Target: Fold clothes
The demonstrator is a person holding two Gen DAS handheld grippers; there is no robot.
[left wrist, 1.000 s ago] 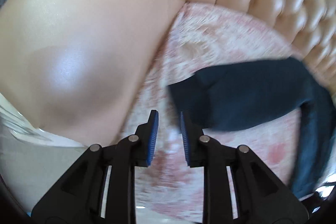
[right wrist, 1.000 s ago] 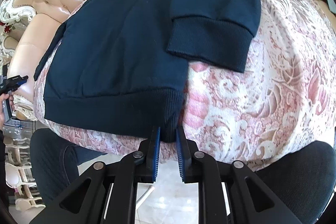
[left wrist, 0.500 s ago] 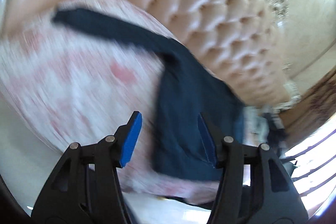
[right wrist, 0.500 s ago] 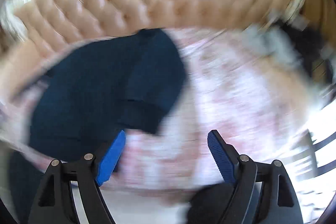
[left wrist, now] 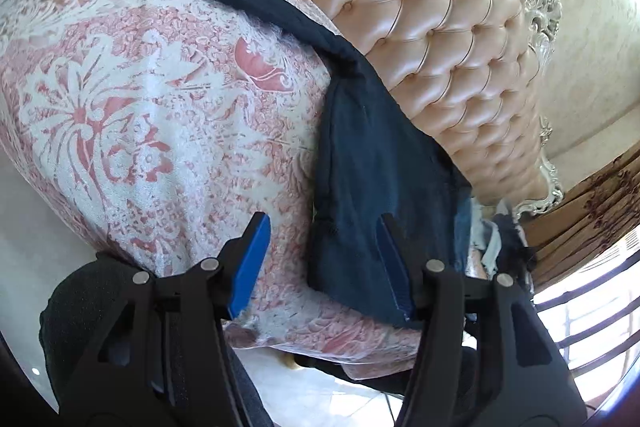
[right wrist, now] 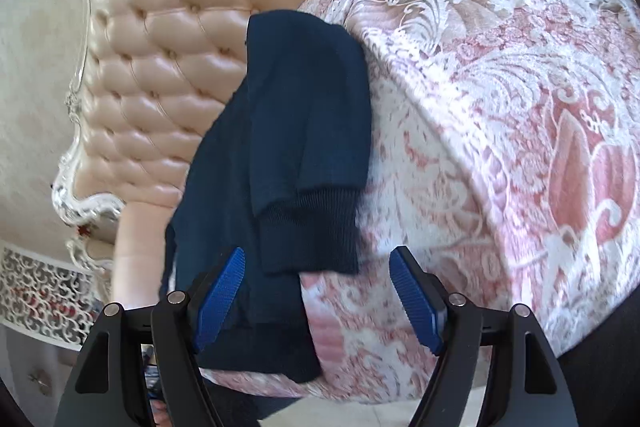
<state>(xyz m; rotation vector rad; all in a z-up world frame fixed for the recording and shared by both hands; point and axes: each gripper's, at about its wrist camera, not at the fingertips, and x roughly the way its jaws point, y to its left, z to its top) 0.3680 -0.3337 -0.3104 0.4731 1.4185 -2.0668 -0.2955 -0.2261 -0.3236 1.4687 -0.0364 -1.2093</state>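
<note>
Sweater [right wrist: 288,131] below right hand-held gripper [right wrist: 316,297]

left tongs [left wrist: 324,263]: black arms | blue ribbed pads [left wrist: 250,263] | silver screws

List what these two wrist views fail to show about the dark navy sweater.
- Left wrist view: the dark navy sweater has its near hem covered by the left gripper finger.
- Right wrist view: the sweater's far sleeve and collar are hidden behind its own folded sleeve.
- Left wrist view: clothes pile is too small to identify.
</note>
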